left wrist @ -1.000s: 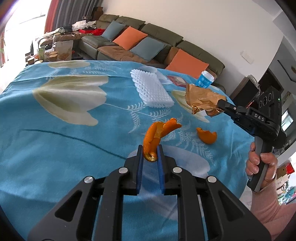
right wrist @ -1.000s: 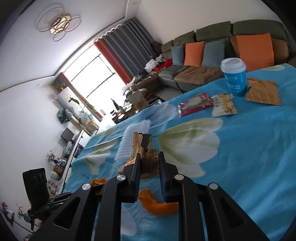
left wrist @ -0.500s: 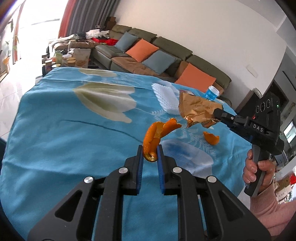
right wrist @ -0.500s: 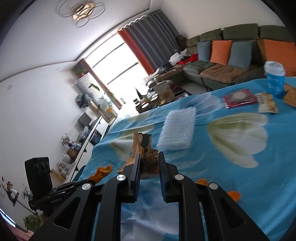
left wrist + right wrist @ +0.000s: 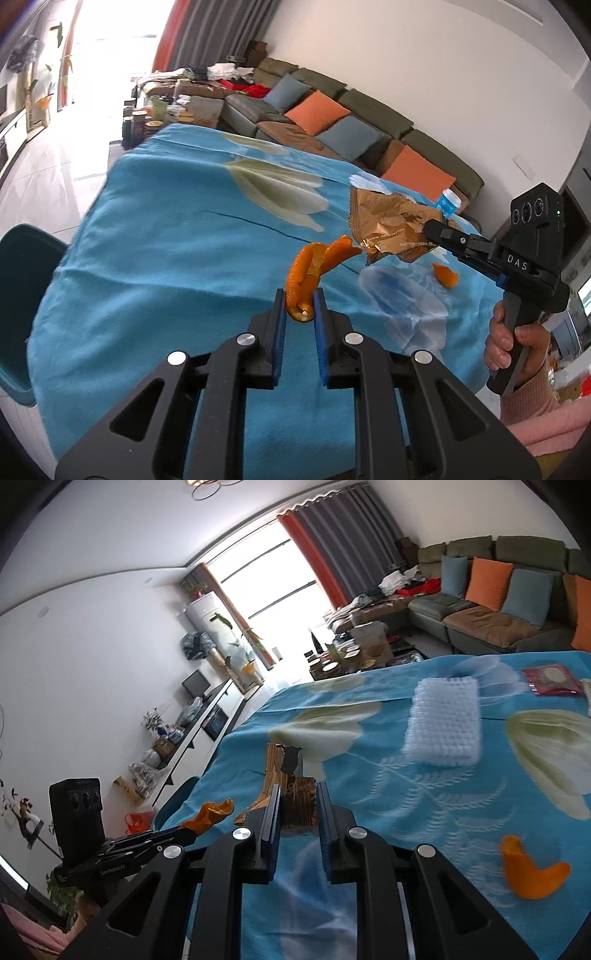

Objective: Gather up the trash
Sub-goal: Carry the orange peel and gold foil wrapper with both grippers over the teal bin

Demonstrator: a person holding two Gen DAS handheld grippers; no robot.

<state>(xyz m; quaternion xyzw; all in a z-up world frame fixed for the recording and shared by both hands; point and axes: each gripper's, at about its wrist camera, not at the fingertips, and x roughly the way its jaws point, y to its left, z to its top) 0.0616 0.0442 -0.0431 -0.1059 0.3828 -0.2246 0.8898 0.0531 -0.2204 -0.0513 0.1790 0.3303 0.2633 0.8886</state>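
My left gripper [image 5: 299,306] is shut on a curled orange peel [image 5: 314,266], held above the blue flowered tablecloth [image 5: 155,266]. To its right the right gripper [image 5: 428,227] is shut on a crumpled brown foil wrapper [image 5: 384,221]. In the right wrist view that gripper [image 5: 297,799] pinches the brown wrapper [image 5: 288,771], and the left gripper [image 5: 188,830] with its orange peel [image 5: 212,812] shows at lower left. A second orange peel [image 5: 528,871] lies on the cloth at lower right, also seen as a small peel [image 5: 445,275] in the left wrist view.
A white foam mat [image 5: 443,720], a red packet [image 5: 550,679] and a blue cup [image 5: 448,201] lie farther back on the table. A teal chair [image 5: 18,295] stands at the table's left edge. A sofa [image 5: 332,122] with cushions sits behind. A hand [image 5: 513,347] grips the right handle.
Both grippers have swung leftward across the table, carrying the peel and the wrapper. The views now face the table's left edge, window and chair; both grips are unchanged.
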